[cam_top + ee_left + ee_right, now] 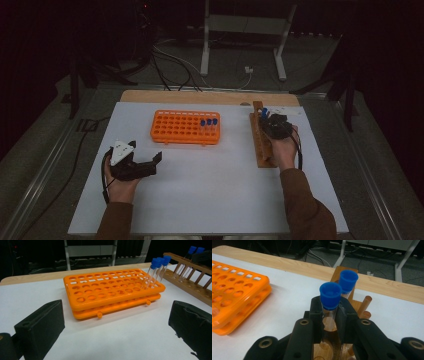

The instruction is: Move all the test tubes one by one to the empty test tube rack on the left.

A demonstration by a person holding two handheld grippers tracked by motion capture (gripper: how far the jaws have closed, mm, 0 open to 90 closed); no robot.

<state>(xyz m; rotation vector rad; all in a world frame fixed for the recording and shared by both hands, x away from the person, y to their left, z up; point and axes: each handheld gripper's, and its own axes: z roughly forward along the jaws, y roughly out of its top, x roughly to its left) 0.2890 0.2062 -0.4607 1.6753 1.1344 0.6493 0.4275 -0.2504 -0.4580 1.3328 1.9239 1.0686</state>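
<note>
Right gripper (329,315): I've got it clamped on a blue-capped tube (330,296), upright in the wooden rack (260,140).
Left gripper (145,162): mine's wide open, nothing in it, facing the orange rack (110,290).

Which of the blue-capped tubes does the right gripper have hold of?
The nearer of the two tubes in the wooden rack: this clamped tube sits between the right gripper pads just under its cap. The farther tube stands free behind it.

plastic rack (185,127) left of wooden rack (260,142), both on table (210,200)
</note>
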